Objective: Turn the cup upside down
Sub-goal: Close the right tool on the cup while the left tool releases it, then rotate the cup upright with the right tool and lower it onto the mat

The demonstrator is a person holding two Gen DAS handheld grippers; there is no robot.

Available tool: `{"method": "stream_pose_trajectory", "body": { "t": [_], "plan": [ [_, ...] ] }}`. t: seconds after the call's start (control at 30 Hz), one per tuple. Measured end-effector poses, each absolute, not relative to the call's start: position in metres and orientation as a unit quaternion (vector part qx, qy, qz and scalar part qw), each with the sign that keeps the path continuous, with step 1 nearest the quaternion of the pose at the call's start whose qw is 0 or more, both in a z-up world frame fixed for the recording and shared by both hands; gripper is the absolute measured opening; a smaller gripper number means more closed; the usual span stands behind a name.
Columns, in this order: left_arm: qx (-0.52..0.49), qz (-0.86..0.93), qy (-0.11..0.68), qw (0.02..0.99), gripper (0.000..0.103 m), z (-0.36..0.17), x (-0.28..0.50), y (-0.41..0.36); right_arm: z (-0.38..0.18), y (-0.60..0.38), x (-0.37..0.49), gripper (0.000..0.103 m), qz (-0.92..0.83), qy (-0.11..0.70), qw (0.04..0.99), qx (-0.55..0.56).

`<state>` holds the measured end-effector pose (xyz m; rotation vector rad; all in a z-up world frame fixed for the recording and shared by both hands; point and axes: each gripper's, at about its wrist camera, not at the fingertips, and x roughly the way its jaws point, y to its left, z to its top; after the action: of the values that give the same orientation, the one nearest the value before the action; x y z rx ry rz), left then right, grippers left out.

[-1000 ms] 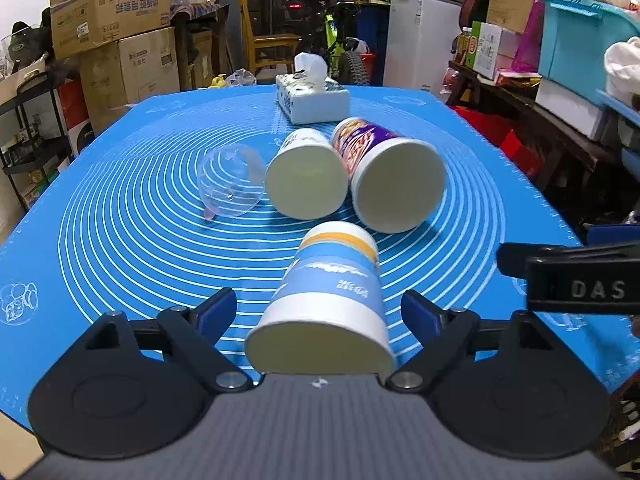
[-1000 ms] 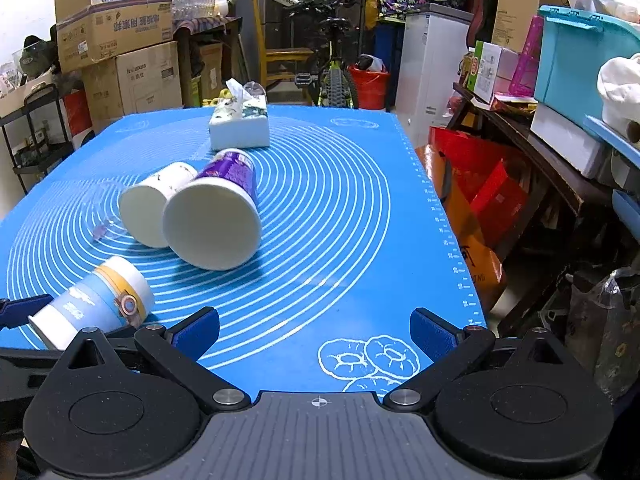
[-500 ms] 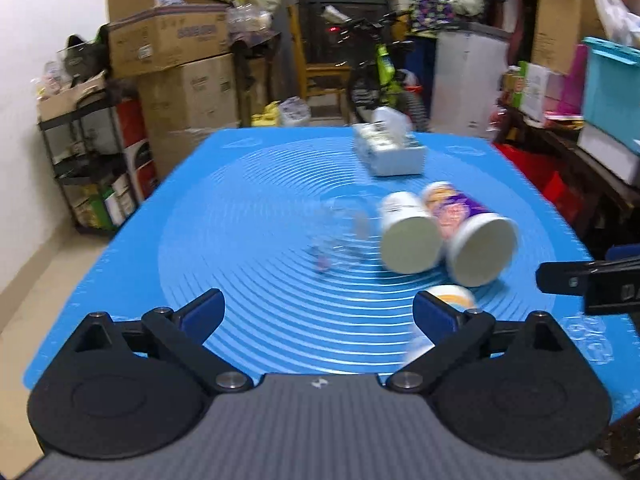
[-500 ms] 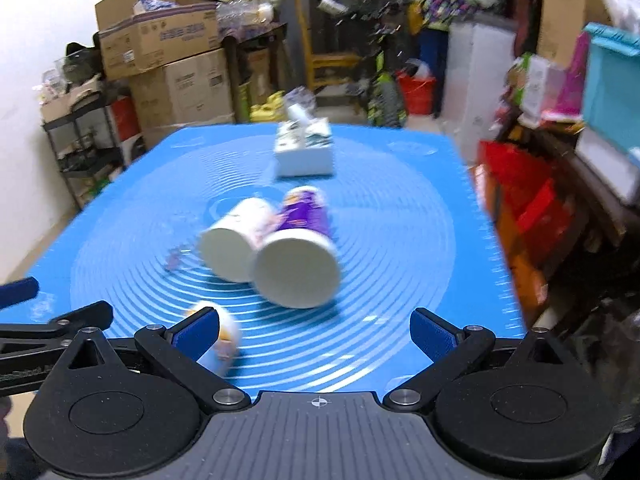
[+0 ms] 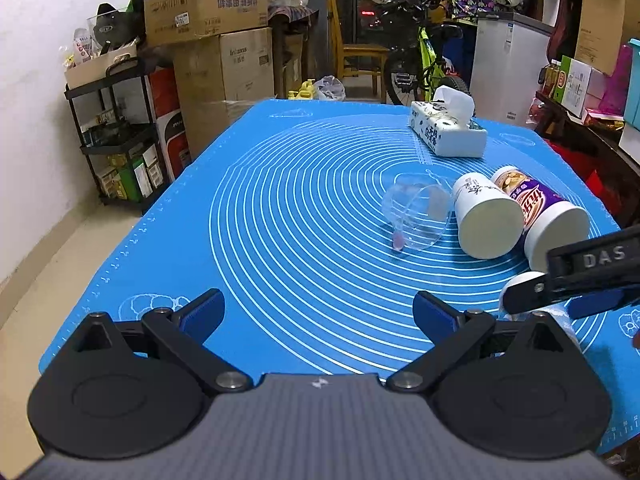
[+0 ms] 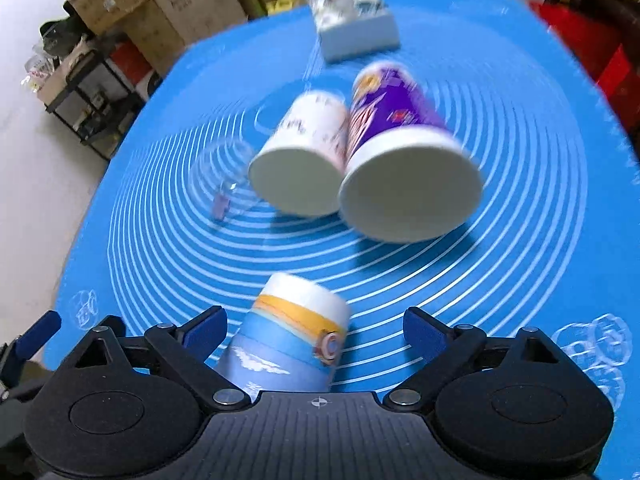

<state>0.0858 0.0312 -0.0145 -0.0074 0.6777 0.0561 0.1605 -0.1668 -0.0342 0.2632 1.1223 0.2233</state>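
A light-blue paper cup (image 6: 292, 340) with an orange band lies on its side on the blue mat (image 6: 520, 240), between the fingers of my open right gripper (image 6: 316, 328), not clamped. In the left wrist view only a white bit of this cup (image 5: 520, 282) shows, behind the right gripper's finger (image 5: 592, 268). A white cup (image 6: 304, 160) and a purple cup (image 6: 404, 168) lie on their sides side by side further out. A clear glass cup (image 5: 416, 216) lies left of them. My left gripper (image 5: 316, 312) is open and empty over the mat's near left.
A tissue box (image 5: 446, 132) stands at the far side of the mat. Stacked cardboard boxes (image 5: 208, 0) and a black shelf (image 5: 116, 136) are off the left edge. A bicycle (image 5: 424, 64) and a white cabinet (image 5: 508, 64) stand behind the table.
My left gripper has pulled back and left off the light-blue cup. My right gripper has swung left and down, and its open fingers now straddle that cup.
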Motion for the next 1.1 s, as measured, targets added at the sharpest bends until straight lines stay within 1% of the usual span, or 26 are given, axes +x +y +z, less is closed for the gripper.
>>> {"method": "stream_pose_trajectory", "body": {
  "t": [0.07,0.1,0.13,0.17,0.2,0.33,0.4,0.5,0.6,0.7,0.83,0.93,1.03,1.1],
  "plan": [
    [-0.005,0.025,0.336,0.942,0.099,-0.017,0.086,0.031,-0.04,-0.163,0.164,0.088,0.106,0.543,0.824,0.123],
    [-0.006,0.023,0.337,0.941,0.099,-0.018,0.086,0.031,-0.042,-0.162,0.163,0.088,0.112,0.546,0.82,0.129],
    [-0.006,0.022,0.338,0.941,0.099,-0.019,0.086,0.031,-0.042,-0.162,0.162,0.083,0.113,0.545,0.82,0.132],
    [-0.006,0.021,0.339,0.94,0.099,-0.02,0.086,0.031,-0.041,-0.162,0.162,0.075,0.121,0.544,0.819,0.137],
    [-0.006,0.02,0.34,0.94,0.099,-0.02,0.086,0.03,-0.04,-0.163,0.16,0.07,0.132,0.543,0.816,0.149],
    [-0.009,0.015,0.342,0.94,0.099,-0.022,0.083,0.028,-0.039,-0.163,0.158,0.07,0.141,0.539,0.818,0.141],
    [-0.008,0.013,0.342,0.94,0.099,-0.022,0.082,0.027,-0.04,-0.167,0.158,0.069,0.141,0.537,0.817,0.154],
    [-0.009,0.012,0.341,0.94,0.099,-0.022,0.081,0.027,-0.035,-0.173,0.156,0.066,0.142,0.515,0.831,0.153],
    [-0.012,0.012,0.34,0.94,0.099,-0.021,0.08,0.026,-0.025,-0.178,0.146,0.065,0.142,0.478,0.855,0.142],
    [-0.015,0.009,0.337,0.941,0.099,-0.02,0.079,0.025,-0.011,-0.18,0.131,0.065,0.129,0.409,0.898,0.096],
    [-0.017,0.006,0.331,0.944,0.099,-0.02,0.078,0.022,-0.003,-0.173,0.102,0.065,0.099,0.278,0.955,-0.025],
    [-0.021,0.002,0.329,0.944,0.099,-0.021,0.077,0.018,-0.019,-0.165,0.084,0.065,0.092,0.194,0.967,-0.134],
    [-0.02,-0.005,0.327,0.945,0.099,-0.023,0.075,0.012,-0.038,-0.165,0.079,0.065,0.101,0.18,0.962,-0.181],
    [-0.015,-0.011,0.324,0.946,0.099,-0.024,0.072,0.008,-0.042,-0.17,0.071,0.065,0.105,0.166,0.964,-0.182]
  ]
}}
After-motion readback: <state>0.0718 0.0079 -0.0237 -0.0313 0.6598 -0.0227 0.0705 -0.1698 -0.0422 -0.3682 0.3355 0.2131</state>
